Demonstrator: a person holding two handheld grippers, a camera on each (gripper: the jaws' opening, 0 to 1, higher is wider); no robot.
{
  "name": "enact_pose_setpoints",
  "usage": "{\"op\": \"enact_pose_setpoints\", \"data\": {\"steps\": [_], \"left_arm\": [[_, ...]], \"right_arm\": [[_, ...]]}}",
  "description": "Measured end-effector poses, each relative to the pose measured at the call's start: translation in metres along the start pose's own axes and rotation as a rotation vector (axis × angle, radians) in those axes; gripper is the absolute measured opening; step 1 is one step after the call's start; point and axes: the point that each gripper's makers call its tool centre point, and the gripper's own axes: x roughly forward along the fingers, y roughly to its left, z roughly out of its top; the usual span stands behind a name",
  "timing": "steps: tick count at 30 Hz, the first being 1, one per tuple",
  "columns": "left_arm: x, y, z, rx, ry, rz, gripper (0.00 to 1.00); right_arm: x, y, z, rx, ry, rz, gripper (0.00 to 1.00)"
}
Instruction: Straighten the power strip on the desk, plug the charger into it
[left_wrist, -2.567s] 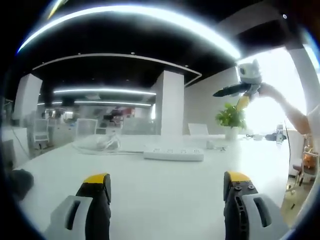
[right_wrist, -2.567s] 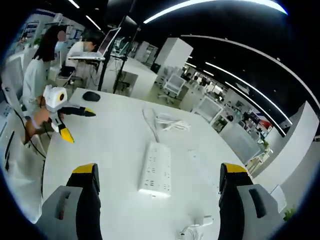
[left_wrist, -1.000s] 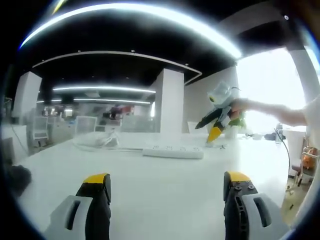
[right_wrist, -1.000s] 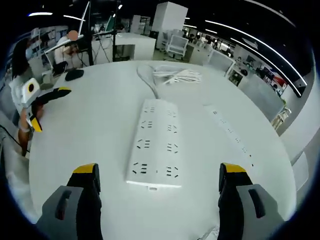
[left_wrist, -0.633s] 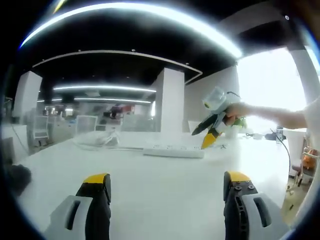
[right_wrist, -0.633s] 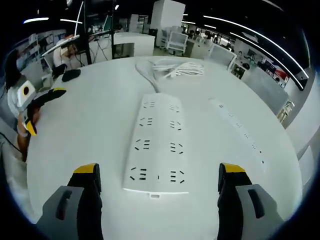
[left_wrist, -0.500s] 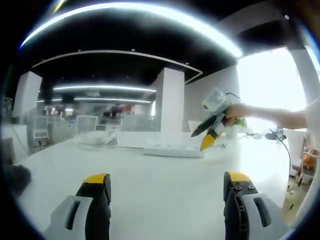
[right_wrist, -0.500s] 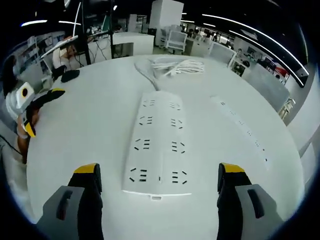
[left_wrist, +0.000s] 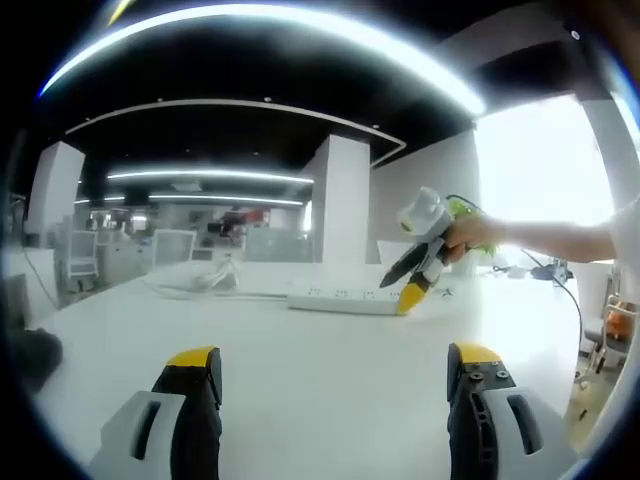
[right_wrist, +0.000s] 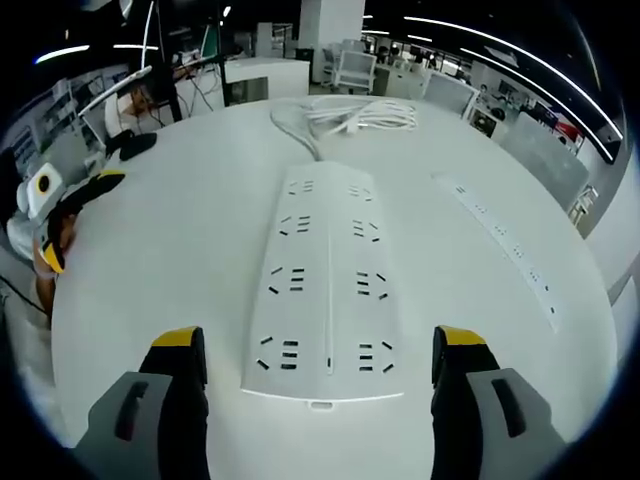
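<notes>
Since the earlier frames, the right gripper (left_wrist: 408, 285) has been lowered in the left gripper view from the upper right of the frame down to the near end of the power strip (left_wrist: 345, 300), where its yellow tip is seen at or just above the desk (left_wrist: 320, 380); contact cannot be told. In the right gripper view the power strip (right_wrist: 327, 283) has grown larger and is now centred, running lengthwise from the lower middle toward the upper middle of the frame, flat on the desk (right_wrist: 180, 230).

The right gripper (right_wrist: 318, 362) is seen with its jaws spread wide apart, one at either side of the strip's near end, nothing being grasped. The left gripper (left_wrist: 334, 372) is likewise released, its jaws parted over bare desk at the bottom of the frame, well apart from the strip. It is also seen at the left edge of the right gripper view as the left gripper (right_wrist: 60, 225), held by a hand.

A coiled white cable (right_wrist: 350, 117) lies beyond the strip's far end at the upper middle. A second, narrower strip (right_wrist: 505, 255) lies at the right of the frame, apart from the first. A dark mouse-like object (right_wrist: 132, 146) rests at the upper left.
</notes>
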Motion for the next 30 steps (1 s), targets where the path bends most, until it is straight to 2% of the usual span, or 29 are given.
{"op": "enact_pose_setpoints", "data": {"steps": [9,30], "left_arm": [[0.0,0.001,0.0,-0.007,-0.003,0.001,0.96],[-0.001,0.0,0.0,-0.012,-0.007,-0.003,0.96]], "right_arm": [[0.005,0.0,-0.005,0.033,0.004,0.029,0.89],[0.012,-0.004,-0.006,0.028,0.005,0.042,0.76]]}}
